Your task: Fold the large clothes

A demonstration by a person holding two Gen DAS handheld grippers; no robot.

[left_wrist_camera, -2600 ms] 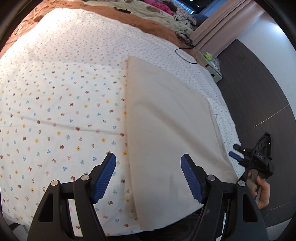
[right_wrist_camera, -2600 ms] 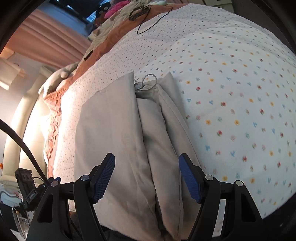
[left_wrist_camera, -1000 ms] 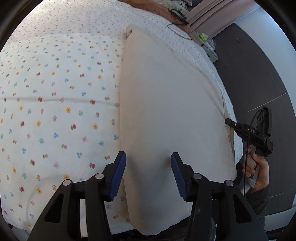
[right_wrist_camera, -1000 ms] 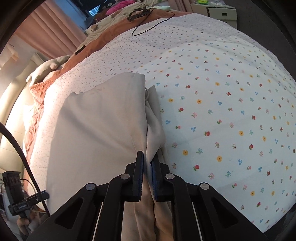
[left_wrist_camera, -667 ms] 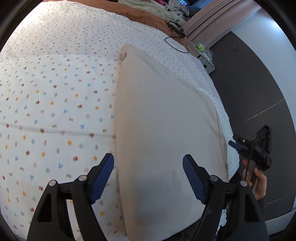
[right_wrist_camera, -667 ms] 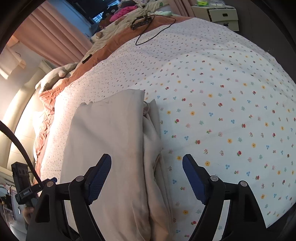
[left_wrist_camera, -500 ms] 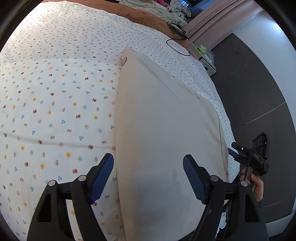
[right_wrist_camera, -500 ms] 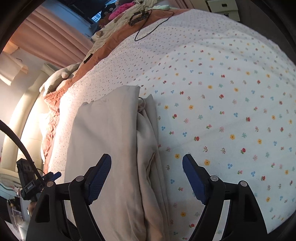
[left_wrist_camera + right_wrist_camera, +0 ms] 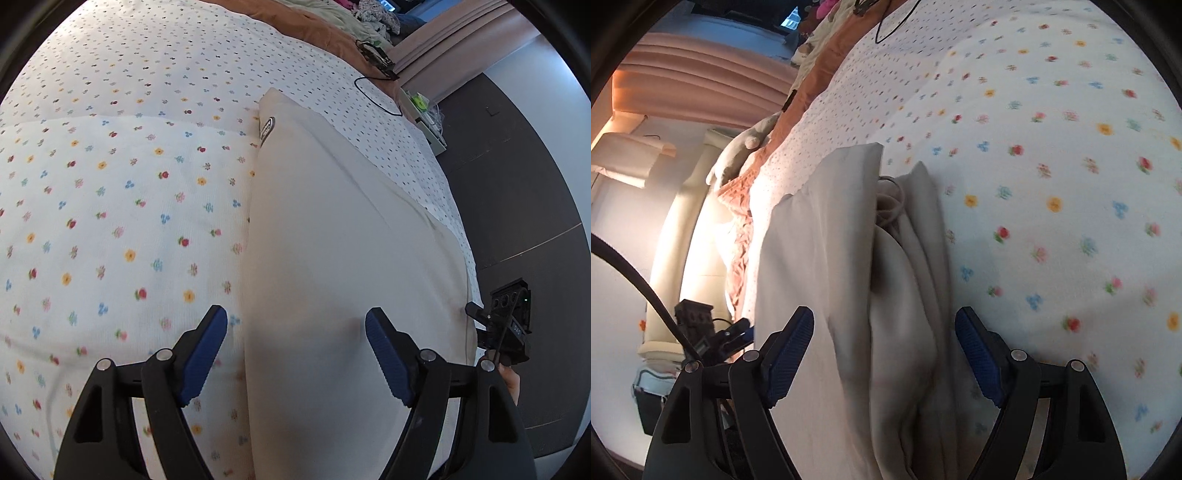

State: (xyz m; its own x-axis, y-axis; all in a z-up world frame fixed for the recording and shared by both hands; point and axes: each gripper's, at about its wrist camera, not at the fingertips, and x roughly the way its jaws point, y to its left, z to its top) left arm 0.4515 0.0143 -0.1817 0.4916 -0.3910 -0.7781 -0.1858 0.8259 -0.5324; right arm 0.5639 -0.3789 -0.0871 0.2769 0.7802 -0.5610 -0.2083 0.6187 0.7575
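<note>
One beige folded garment [image 9: 332,258] lies on the flowered bedspread [image 9: 110,221] near the bed's edge. Two tongs hover over it: the left gripper [image 9: 295,354] and the right gripper [image 9: 884,354], both gaping wide and holding nothing. Its loose layered edge [image 9: 916,295] looks bunched; I reckon a careless pinch there could drag the layers apart and undo the fold.

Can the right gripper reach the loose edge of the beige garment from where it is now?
Probably yes. The right gripper is open, the beige garment lies just ahead between its fingers, and nothing covers the bunched layers on the floral sheet.
</note>
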